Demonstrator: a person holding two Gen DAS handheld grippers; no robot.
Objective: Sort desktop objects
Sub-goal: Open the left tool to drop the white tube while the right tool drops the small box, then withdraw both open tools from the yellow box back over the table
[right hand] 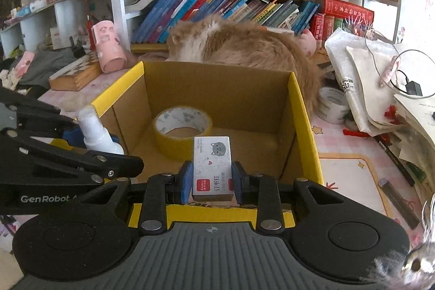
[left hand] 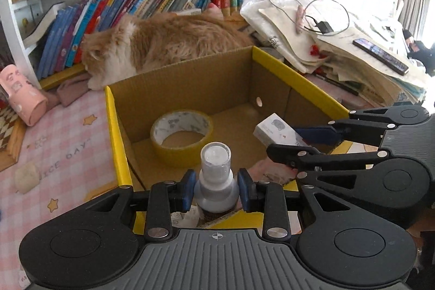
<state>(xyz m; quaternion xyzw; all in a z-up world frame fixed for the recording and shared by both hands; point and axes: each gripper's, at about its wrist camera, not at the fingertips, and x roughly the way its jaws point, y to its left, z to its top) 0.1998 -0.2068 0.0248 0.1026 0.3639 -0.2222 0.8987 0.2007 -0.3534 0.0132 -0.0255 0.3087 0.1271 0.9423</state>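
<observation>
The left claw (left hand: 216, 190) pinches a small white bottle (left hand: 216, 178) at its body just under the neck, cap pointing forward over the near rim of the cardboard box (left hand: 296, 84), which stands open on the pink checked bench (left hand: 68, 154). The right claw (right hand: 209, 182) pinches a staple box (right hand: 212, 165) across its narrow sides near the lower end, holding it just above the same near rim. Inside the cardboard box a roll of yellow tape (left hand: 181, 139) already lies flat on the floor, toward the left. The bottle looks light and rigid, but its smooth rounded plastic could twist or slide between the blue pads, so the grip below the shoulder, where the body is widest, seems the safest place. The staple box is thin card, probably heavier than it looks if full; its flat sides suit the pads, though a hard squeeze could dent it. Both things seem ready to be lowered and let go on the bare floor beside the tape. An orange cat (right hand: 244, 45) lies right behind the far wall of the cardboard box, so movements there call for some care.
</observation>
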